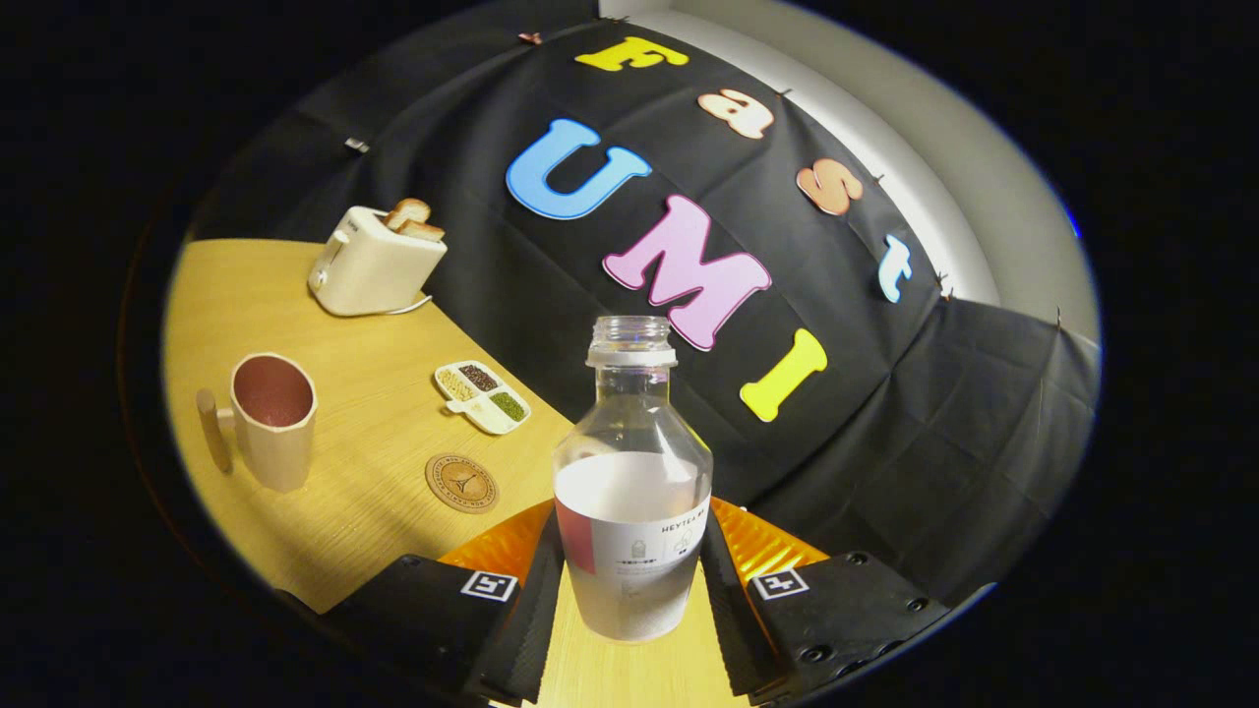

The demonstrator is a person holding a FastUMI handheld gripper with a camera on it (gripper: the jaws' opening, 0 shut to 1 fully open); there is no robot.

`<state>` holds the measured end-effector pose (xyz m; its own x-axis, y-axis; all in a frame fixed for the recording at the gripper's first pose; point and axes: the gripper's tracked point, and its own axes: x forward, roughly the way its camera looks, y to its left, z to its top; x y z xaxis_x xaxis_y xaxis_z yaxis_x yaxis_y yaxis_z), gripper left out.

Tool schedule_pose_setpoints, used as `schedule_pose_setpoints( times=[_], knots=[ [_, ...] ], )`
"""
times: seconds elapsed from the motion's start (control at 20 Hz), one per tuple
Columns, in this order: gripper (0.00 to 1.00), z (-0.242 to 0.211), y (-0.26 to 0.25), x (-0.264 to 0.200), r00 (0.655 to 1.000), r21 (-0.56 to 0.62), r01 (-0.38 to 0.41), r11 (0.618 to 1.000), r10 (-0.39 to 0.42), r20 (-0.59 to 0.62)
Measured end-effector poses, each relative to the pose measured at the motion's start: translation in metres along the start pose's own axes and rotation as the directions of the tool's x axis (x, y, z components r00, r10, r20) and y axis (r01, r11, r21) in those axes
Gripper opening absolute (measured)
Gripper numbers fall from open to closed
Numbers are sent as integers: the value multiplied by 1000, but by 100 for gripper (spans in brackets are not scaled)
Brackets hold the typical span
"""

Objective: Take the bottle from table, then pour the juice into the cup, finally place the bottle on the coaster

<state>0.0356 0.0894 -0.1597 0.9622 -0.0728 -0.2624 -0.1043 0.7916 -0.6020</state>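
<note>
In the gripper view, the bottle [632, 482] stands between the two fingers of the gripper [632, 590], which are clenched on its lower body, one pad pressing each side. It is a clear, uncapped bottle with a threaded neck, a round shoulder and a pale label around its middle carrying a red patch. Whether any liquid is in it cannot be told. It appears lifted, tilted with the view, above the near edge of the table [374, 393].

Ahead and to the left, the cup [272, 421] stands upright near the table's left edge, its handle turned outward; its inside looks reddish. The round coaster [462, 483] lies flat between cup and bottle, bare. Beyond it a divided dish [482, 396] holds dark, pale and green grains in separate compartments. A toaster [376, 264] with bread slices in its slots sits at the far edge.
</note>
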Motion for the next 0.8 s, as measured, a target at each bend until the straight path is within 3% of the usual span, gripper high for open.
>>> schedule_pose_setpoints(
  times=[0.35, 0.8],
  knots=[
    [71, 13, 42, 7, 998, -284, -43, 958, 55, 37],
    [71, 22, 89, 4, 987, -499, -85, 862, 140, 74]
  ],
)
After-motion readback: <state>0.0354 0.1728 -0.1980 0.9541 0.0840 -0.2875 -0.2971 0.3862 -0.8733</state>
